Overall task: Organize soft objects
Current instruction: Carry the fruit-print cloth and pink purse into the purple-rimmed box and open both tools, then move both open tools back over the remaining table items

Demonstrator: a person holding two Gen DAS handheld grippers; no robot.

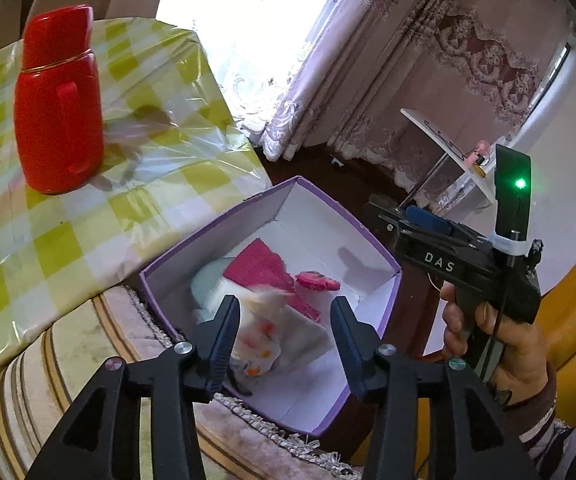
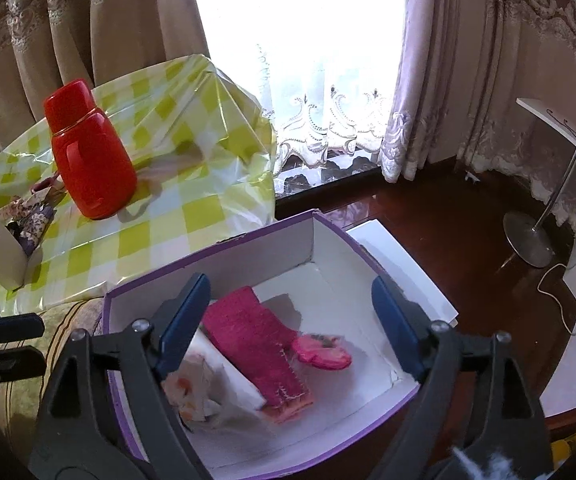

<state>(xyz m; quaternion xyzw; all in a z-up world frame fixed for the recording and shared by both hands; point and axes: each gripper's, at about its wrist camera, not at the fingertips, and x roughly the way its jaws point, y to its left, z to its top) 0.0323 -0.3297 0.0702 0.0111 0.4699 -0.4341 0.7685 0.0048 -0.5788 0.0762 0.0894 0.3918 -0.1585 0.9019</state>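
Note:
A purple-edged cardboard box [image 1: 383, 312] [image 2: 248, 236] with a white inside sits on a striped cushion. In it lie a pink knitted cloth [image 1: 260, 268] [image 2: 256, 340], a small pink fuzzy piece [image 1: 317, 282] [image 2: 321, 352] and a white cloth with orange spots [image 1: 258, 344] [image 2: 188, 392], which looks blurred. My left gripper [image 1: 284, 320] is open above the box, its fingers either side of the spotted cloth. My right gripper [image 2: 291, 316] is open and empty above the box. The right gripper also shows in the left wrist view [image 1: 407, 216].
A table with a green checked cover [image 1: 100, 200] [image 2: 168, 184] holds a red thermos [image 1: 58, 104] [image 2: 90, 156] and a white box of folded cloth [image 2: 12, 240]. A small white stand [image 2: 559, 168] stands on the dark wooden floor [image 2: 427, 232]. Curtains hang behind.

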